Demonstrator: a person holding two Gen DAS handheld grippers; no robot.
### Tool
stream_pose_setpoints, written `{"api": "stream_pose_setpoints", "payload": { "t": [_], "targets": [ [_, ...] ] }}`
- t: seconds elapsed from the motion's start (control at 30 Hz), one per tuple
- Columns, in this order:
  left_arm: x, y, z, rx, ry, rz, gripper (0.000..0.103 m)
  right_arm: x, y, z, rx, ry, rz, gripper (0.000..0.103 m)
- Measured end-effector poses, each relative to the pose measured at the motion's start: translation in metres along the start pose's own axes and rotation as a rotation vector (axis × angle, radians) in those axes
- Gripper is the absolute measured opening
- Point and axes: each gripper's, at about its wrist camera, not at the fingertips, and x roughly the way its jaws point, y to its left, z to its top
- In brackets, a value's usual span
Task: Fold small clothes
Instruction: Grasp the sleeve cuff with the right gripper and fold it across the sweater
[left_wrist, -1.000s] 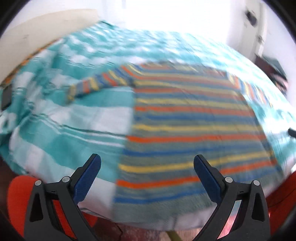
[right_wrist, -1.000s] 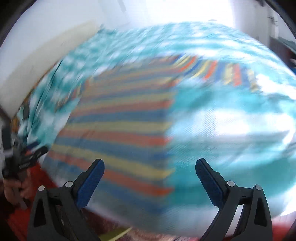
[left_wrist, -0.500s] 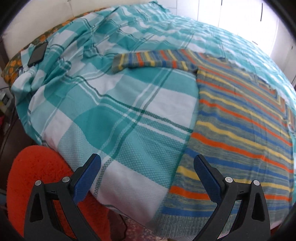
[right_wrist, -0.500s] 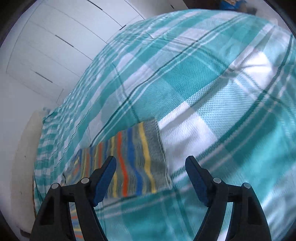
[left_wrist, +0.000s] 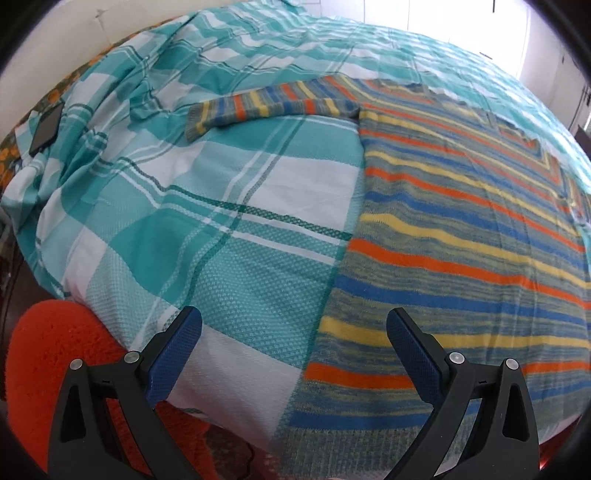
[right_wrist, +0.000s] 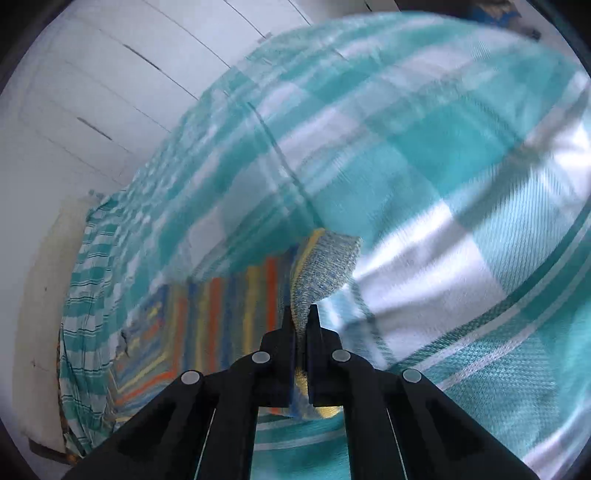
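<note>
A striped knit sweater (left_wrist: 461, 236), grey-green with orange, yellow and blue bands, lies flat on the bed. Its left sleeve (left_wrist: 273, 103) stretches out to the left at the far side. My left gripper (left_wrist: 293, 339) hangs open above the sweater's near left hem corner, with nothing between its fingers. In the right wrist view the right gripper (right_wrist: 300, 314) is shut on the grey cuff (right_wrist: 325, 266) of the other sleeve, which is lifted and creased above the bed. The rest of the sweater (right_wrist: 207, 314) trails away to the left there.
A teal and white checked bedcover (left_wrist: 207, 229) spreads over the whole bed. A dark phone (left_wrist: 46, 127) lies at its far left edge. Below the bed's near edge sits an orange fluffy cushion (left_wrist: 48, 354). White cupboard doors (right_wrist: 110, 74) stand beyond the bed.
The right gripper swept across the bed to the far sleeve and shut on its cuff. My left gripper sank a little toward the sweater's near left corner and stayed open.
</note>
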Motion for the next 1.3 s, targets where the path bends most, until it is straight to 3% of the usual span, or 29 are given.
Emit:
{"api": "stream_pose_setpoints", "payload": {
  "t": [0.13, 0.2, 0.37, 0.4, 0.43, 0.5, 0.6, 0.67, 0.73, 0.8, 0.87, 0.93, 0.97, 1.0, 1.03, 1.1, 1.13, 1.3],
  "targets": [
    [0.002, 0.006, 0.001, -0.040, 0.011, -0.045, 0.100, -0.030, 0.084, 0.002, -0.175, -0.011, 0.089, 0.004],
    [0.003, 0.007, 0.002, -0.054, 0.014, -0.063, 0.100, -0.036, 0.147, -0.003, -0.266, 0.004, 0.160, 0.004],
    [0.001, 0.015, 0.003, -0.081, 0.018, -0.109, 0.100, -0.012, 0.278, -0.035, -0.404, 0.070, 0.289, 0.006],
    [0.001, 0.017, 0.003, -0.086, 0.026, -0.122, 0.100, 0.001, 0.301, -0.045, -0.418, 0.095, 0.307, 0.012],
    [0.001, 0.018, 0.003, -0.090, 0.030, -0.128, 0.100, 0.016, 0.317, -0.054, -0.422, 0.145, 0.328, 0.041],
    [-0.001, 0.020, 0.002, -0.095, 0.029, -0.140, 0.100, 0.045, 0.339, -0.071, -0.417, 0.230, 0.338, 0.081],
    [-0.003, 0.021, 0.001, -0.096, 0.028, -0.152, 0.100, 0.062, 0.343, -0.082, -0.444, 0.224, 0.313, 0.075],
    [-0.001, 0.021, 0.002, -0.095, 0.034, -0.154, 0.100, 0.067, 0.330, -0.077, -0.439, 0.234, 0.274, 0.064],
    [0.002, 0.018, 0.003, -0.090, 0.041, -0.152, 0.100, 0.076, 0.312, -0.075, -0.464, 0.251, 0.176, 0.053],
    [0.005, 0.015, 0.003, -0.079, 0.047, -0.146, 0.100, 0.090, 0.294, -0.078, -0.474, 0.303, 0.142, 0.037],
    [0.007, 0.010, 0.004, -0.063, 0.051, -0.138, 0.100, 0.105, 0.273, -0.084, -0.471, 0.348, 0.117, 0.036],
    [0.007, 0.008, 0.003, -0.052, 0.052, -0.128, 0.100, 0.125, 0.243, -0.092, -0.487, 0.376, 0.001, 0.033],
    [0.008, 0.007, 0.002, -0.048, 0.053, -0.124, 0.100, 0.135, 0.225, -0.095, -0.501, 0.390, -0.104, 0.032],
    [0.008, 0.007, 0.002, -0.045, 0.055, -0.121, 0.100, 0.144, 0.205, -0.097, -0.507, 0.411, -0.210, 0.011],
    [0.009, 0.007, 0.001, -0.044, 0.056, -0.119, 0.100, 0.144, 0.192, -0.094, -0.500, 0.403, -0.217, 0.000],
    [0.011, 0.008, 0.001, -0.045, 0.060, -0.116, 0.100, 0.132, 0.184, -0.080, -0.460, 0.348, -0.203, 0.002],
    [0.012, 0.008, 0.001, -0.046, 0.064, -0.112, 0.100, 0.127, 0.186, -0.075, -0.460, 0.332, -0.199, 0.010],
    [0.020, 0.003, 0.001, -0.038, 0.079, -0.082, 0.101, 0.129, 0.225, -0.056, -0.531, 0.321, -0.067, 0.009]
  ]
}}
